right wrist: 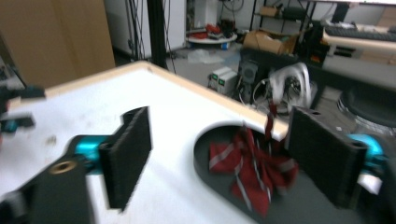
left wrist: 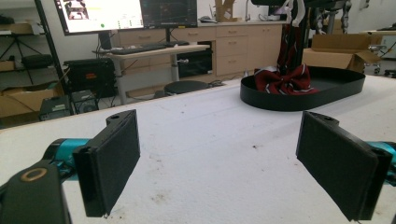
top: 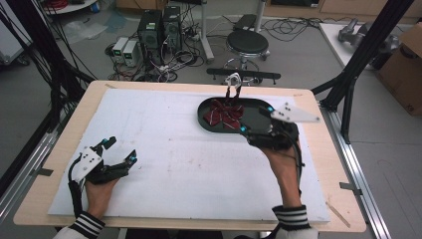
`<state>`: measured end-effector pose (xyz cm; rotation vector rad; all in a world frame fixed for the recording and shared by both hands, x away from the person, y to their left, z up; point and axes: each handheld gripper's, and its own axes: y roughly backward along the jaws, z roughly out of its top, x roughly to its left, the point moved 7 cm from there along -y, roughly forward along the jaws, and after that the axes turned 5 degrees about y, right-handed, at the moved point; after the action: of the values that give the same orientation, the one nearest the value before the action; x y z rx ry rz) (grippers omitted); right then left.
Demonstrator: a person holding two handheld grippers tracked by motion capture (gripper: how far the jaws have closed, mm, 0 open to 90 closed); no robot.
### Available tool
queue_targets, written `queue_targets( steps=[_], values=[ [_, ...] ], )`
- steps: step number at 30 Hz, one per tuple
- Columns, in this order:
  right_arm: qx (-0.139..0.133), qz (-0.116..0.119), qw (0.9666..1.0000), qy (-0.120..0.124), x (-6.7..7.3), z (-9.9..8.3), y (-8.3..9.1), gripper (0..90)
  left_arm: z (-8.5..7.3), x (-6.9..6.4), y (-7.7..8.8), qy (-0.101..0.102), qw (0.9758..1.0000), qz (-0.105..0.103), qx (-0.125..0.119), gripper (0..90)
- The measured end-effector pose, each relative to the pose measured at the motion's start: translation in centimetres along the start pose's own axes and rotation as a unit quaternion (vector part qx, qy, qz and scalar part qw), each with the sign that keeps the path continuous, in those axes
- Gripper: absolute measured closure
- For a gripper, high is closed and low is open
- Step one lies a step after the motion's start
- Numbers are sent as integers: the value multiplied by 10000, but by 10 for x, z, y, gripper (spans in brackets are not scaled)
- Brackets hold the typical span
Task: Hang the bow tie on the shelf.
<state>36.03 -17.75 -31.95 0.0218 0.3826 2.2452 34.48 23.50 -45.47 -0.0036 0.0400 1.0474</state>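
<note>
red bow tie (top: 223,114) in black tray (top: 259,119); hand-held gripper (top: 256,119) open

Overhead looks forward-down; jaw cameras low, share tray (top: 206,122).

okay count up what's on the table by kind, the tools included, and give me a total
Black oval tray: 1
Dark red striped bow tie, lying in the tray: 1
Handheld tools, left tool and right tool, both with jaws open and nothing between them: 2
Total: 4
</note>
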Motion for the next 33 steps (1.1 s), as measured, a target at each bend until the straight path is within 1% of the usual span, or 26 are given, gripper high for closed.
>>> queue_targets(
  steps=[1, 2, 3, 4, 5, 6, 8, 12, 14, 15, 16, 19, 20, 21, 22, 23, 24, 28, 29, 30, 31, 33],
  values=[
    [-17, 26, 10000, 11, 1, -6, 5, 166, 0, 0, 0, -8, 10000, -2, 2, 141],
    [-42, 25, 10000, -19, 2, -15, 13, 152, 0, 0, 0, -13, 10000, 0, 6, 141],
    [-79, 11, 10000, -6, 2, -21, 18, 139, 0, 0, 0, -11, 10000, 4, 6, 141],
    [-113, -21, 9999, 9, 3, -31, 25, 116, 0, 0, 0, -8, 10000, 7, 8, 141],
    [-157, -54, 9999, -8, 2, -39, 29, 114, 0, 0, 0, -4, 10000, 9, 9, 141],
    [-219, -33, 9997, -67, 3, -46, 33, 110, 0, 0, 0, -4, 10000, 12, 3, 141],
    [-383, -38, 9992, -77, 5, -58, 38, 93, 0, 0, 0, -8, 10000, 15, 7, 141],
    [-647, -200, 9977, -3, 10, -90, 38, 92, 0, 0, 0, -3, 10000, 21, -10, 141],
    [-818, -242, 9963, -67, 11, -103, 36, 92, 0, 0, 0, -6, 10000, 28, -16, 141],
    [-914, -267, 9953, -185, 11, -110, 35, 92, 0, 0, 0, -8, 10000, 31, -13, 141],
    [-1040, -364, 9936, -245, 9, -118, 35, 92, 0, 0, 0, -9, 10000, 37, -22, 141],
    [-1187, -545, 9908, -357, 3, -131, 35, 93, 0, 0, 0, -5, 10000, 32, -5, 141],
    [-1187, -573, 9904, -408, 2, -134, 34, 92, 0, 0, 0, -4, 10000, 31, 2, 141],
    [-1119, -584, 9913, -386, 1, -138, 34, 92, 0, 0, 0, -4, 10000, 31, 1, 141],
    [-1143, -636, 9909, -316, 0, -139, 33, 93, 0, 0, 0, -9, 10000, 32, 3, 141],
    [-1143, -680, 9906, -331, -1, -141, 33, 93, 0, 0, 0, -15, 10000, 32, 6, 141],
    [-1121, -669, 9908, -368, -1, -143, 32, 93, 0, 0, 0, -16, 10000, 39, -6, 141],
    [-952, -747, 9921, -317, -3, -153, 28, 93, 0, 0, 0, -32, 10000, 34, -7, 141],
    [-955, -760, 9920, -312, -4, -154, 28, 93, 0, 0, 0, -32, 10000, 35, -3, 141],
    [-1022, -759, 9913, -334, -3, -154, 29, 93, 0, 0, 0, -20, 10000, 30, 5, 141],
    [-1015, -793, 9911, -335, -4, -154, 30, 93, 0, 0, 0, -18, 10000, 29, 8, 141],
    [-1042, -790, 9909, -332, -4, -154, 30, 93, 0, -1, 0, -25, 10000, 32, 8, 141]
  ],
)
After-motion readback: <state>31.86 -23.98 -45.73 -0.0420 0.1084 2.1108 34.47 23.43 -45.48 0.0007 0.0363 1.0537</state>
